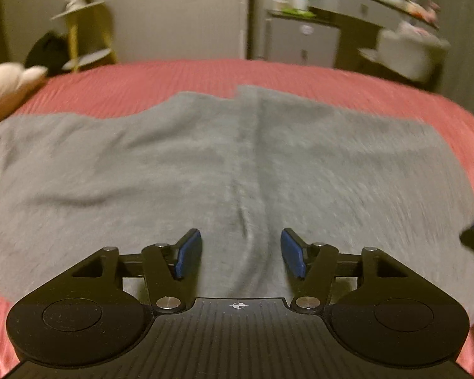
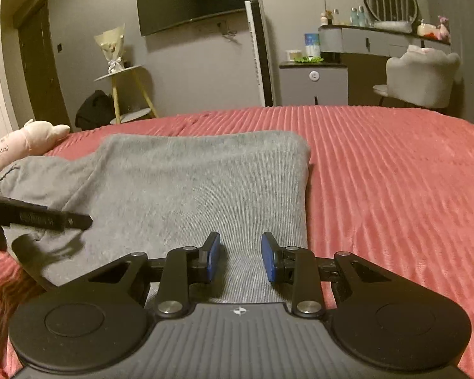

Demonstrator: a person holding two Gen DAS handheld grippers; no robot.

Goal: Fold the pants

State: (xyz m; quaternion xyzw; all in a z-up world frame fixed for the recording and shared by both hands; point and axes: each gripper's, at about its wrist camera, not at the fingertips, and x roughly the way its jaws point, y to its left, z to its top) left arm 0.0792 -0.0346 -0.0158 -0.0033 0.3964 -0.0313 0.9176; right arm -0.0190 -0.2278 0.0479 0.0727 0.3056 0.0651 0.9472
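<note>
The grey pants [image 2: 186, 189] lie folded flat on the red bedspread [image 2: 395, 189], directly ahead of and beneath both grippers. Left gripper [image 1: 240, 252]: jaws spread, nothing clamped, fabric below the gap. Right gripper [image 2: 240, 257]: jaws partly apart, pads clear of the cloth, near its right edge.

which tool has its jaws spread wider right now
The left tool: its blue pads stand wide apart over the grey pants; the right tool shows a narrower gap.
</note>
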